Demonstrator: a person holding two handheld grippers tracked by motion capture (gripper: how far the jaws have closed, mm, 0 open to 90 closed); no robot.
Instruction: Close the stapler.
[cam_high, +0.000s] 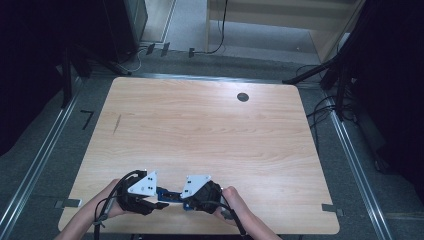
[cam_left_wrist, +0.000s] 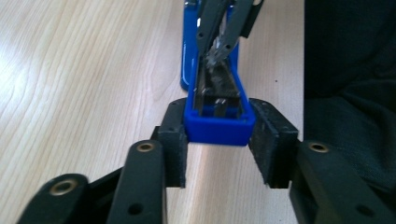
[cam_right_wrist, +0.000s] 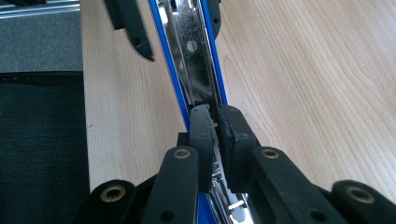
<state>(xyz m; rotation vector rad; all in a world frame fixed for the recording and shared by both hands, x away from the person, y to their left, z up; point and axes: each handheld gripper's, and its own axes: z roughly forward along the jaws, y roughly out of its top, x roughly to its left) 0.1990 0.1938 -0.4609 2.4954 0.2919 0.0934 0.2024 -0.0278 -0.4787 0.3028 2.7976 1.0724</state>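
A blue stapler (cam_high: 170, 195) lies opened near the table's front edge, between my two grippers. In the left gripper view, my left gripper (cam_left_wrist: 219, 140) is shut on the stapler's (cam_left_wrist: 219, 128) blue end, one pad on each side. Its shiny metal channel (cam_right_wrist: 194, 60) runs away from the right gripper view. My right gripper (cam_right_wrist: 215, 135) is shut on a thin metal piece in that channel. The same right gripper (cam_left_wrist: 219, 46) reaches in from the top of the left gripper view, pinching the shiny piece. In the high view, the left gripper (cam_high: 155, 202) and right gripper (cam_high: 185, 197) face each other closely.
The wooden table (cam_high: 200, 130) has a small dark round hole (cam_high: 243, 97) at the back right. Its front edge lies just behind both hands. Dark fabric (cam_left_wrist: 350, 112) borders the table beside the grippers. Cables and stands lie on the floor around it.
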